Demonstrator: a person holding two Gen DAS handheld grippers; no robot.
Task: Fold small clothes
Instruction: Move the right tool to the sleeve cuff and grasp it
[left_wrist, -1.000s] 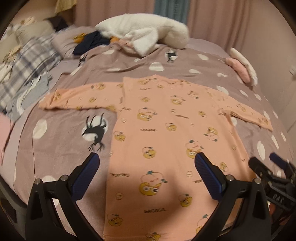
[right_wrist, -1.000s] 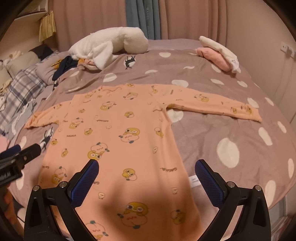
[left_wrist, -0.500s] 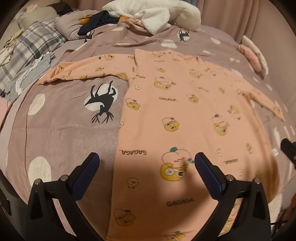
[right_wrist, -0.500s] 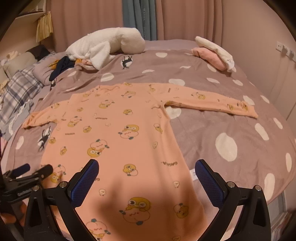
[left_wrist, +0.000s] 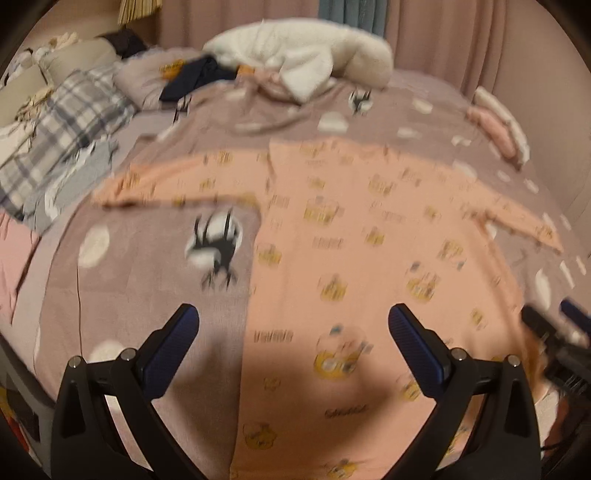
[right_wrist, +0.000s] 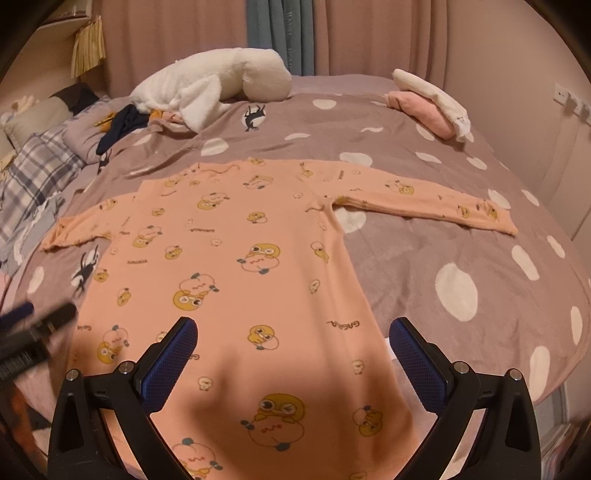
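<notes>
On the bed (right_wrist: 424, 258), a peach shirt (right_wrist: 258, 266) lies flat with its front up and both long sleeves stretched out to the sides. It has little yellow duck pictures all over it. One sleeve (right_wrist: 424, 199) reaches toward the wall side, and the other sleeve (right_wrist: 85, 229) reaches toward the pillows. The bottom edge of the shirt is nearest to both cameras.

Both tongs hang above the bottom part of the shirt — neither one touches it. The left tongs (left_wrist: 293, 332) are spread wide with nothing between the blue pads, over the shirt's left edge where peach cloth meets the bed cover. The right tongs (right_wrist: 293, 343) are spread wide too and hold nothing, over the shirt's right side. Each pair shows at the edge of the other's view.

The bed cover is a dusty purple with white spots and black deer shapes. At the far end sits a fluffy white blanket (right_wrist: 210, 88) with a dark blue cloth (right_wrist: 122, 125) beside it. A pink and white folded pile (right_wrist: 432, 103) rests near the far right corner. A checked pillow (right_wrist: 33, 173) lies on the left. The left camera's picture is blurry.
</notes>
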